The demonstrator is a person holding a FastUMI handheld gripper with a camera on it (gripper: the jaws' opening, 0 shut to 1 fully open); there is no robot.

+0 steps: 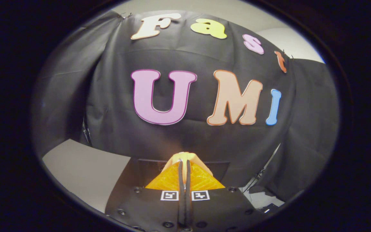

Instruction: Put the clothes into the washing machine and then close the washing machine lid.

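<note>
1. Pointing forward at the booth's black cloth wall (185,138), the gripper (184,164) is seen with its fingers pressed together; a pale peach scrap shows at their tips, though whether it is pinched cannot be told.
2. Clothes and washing machine are unplaced here; the step is judged an approach or carry.
3. Next, tilting downward is called for; open room lies ahead; the desk (85,170) edge runs lower left.

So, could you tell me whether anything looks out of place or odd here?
Nothing stands out. The gripper has its fingers pressed together, with something pale, unclear, at their tips. Beyond hangs the black cloth wall, merely creased.
</note>
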